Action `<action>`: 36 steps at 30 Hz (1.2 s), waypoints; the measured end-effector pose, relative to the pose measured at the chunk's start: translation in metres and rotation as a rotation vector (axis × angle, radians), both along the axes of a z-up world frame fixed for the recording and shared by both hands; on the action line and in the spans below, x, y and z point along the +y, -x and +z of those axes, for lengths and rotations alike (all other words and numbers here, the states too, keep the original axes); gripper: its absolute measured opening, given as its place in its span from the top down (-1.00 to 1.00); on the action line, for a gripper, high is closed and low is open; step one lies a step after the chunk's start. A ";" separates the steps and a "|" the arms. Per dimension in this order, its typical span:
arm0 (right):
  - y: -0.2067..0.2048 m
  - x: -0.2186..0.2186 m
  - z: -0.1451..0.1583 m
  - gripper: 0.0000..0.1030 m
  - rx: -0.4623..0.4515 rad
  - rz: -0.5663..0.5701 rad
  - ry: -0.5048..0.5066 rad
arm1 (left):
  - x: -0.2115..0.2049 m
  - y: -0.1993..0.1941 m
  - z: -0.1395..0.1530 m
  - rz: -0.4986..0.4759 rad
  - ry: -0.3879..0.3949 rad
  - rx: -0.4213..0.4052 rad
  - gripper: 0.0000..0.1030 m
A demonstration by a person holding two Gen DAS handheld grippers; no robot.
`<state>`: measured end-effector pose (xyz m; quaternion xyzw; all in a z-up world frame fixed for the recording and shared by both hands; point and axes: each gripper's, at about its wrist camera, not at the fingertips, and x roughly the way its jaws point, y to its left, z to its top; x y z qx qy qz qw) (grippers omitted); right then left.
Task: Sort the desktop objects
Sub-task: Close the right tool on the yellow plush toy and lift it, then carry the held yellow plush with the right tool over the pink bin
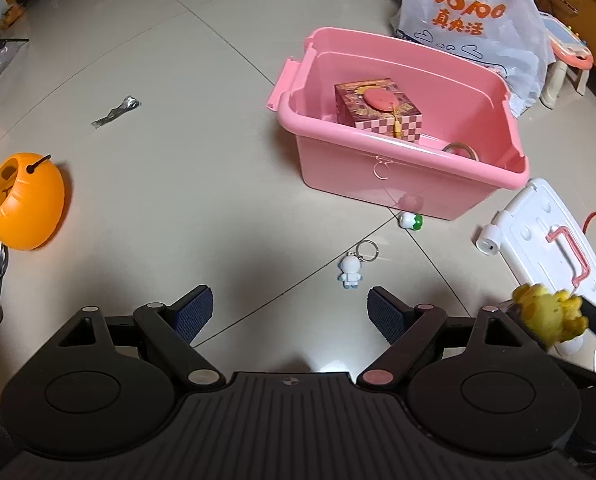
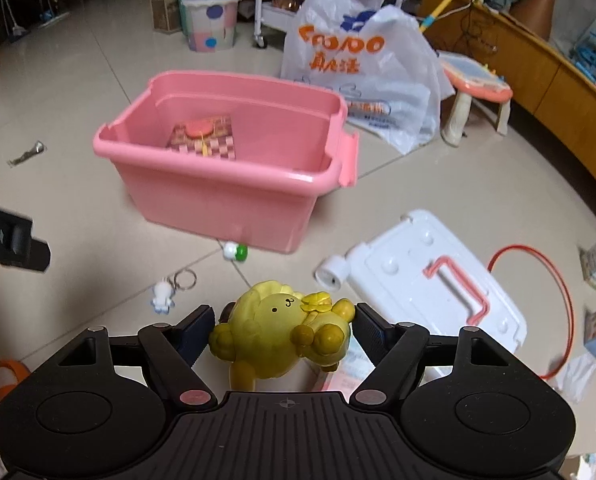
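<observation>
Right now the right gripper (image 2: 282, 330) has its fingers closed onto the yellow dog figurine (image 2: 282, 332), which lies sideways between the pads. Contact on the left pad looks partial, though blur makes this hard to confirm. Risk: a rounded, glossy toy gripped off-centre could rotate or squirt out during the carry.

The left gripper (image 1: 290, 316) is wide open and holds nothing. Just ahead of it lies the white keychain figure (image 1: 350, 270), and a little beyond that the white-and-green toy (image 1: 410, 221), touching or nearly touching the bin's front wall. A low swing could kick either one away.

Farther ahead stands the pink bin (image 2: 234, 168), already holding a checkered box (image 2: 204, 136). Releasing early would bounce the figurine off the rim. The white lid (image 2: 437, 280) lies ahead-right of the right gripper, so drifting that way could drop the toy onto it.
</observation>
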<state>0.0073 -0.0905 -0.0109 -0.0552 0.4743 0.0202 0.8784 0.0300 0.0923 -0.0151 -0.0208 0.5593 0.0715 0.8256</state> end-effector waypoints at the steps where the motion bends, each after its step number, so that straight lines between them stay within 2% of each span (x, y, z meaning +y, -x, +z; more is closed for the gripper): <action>1: -0.001 0.000 0.003 -0.40 -0.007 0.000 -0.001 | 0.000 0.000 0.000 0.001 -0.001 0.001 -0.68; 9: -0.007 -0.001 0.022 -0.40 -0.061 0.020 0.017 | 0.001 -0.001 -0.004 0.010 -0.007 0.014 -0.68; 22: -0.043 -0.009 0.050 -0.40 -0.129 0.050 -0.046 | 0.001 -0.009 -0.014 0.026 -0.013 0.039 -0.68; 26: -0.054 -0.014 0.053 -0.40 -0.148 0.043 -0.081 | 0.001 -0.011 -0.015 0.028 -0.010 0.044 -0.68; 36: -0.078 -0.009 0.046 -0.40 -0.137 0.062 -0.067 | -0.001 -0.014 -0.018 0.027 0.004 0.055 -0.68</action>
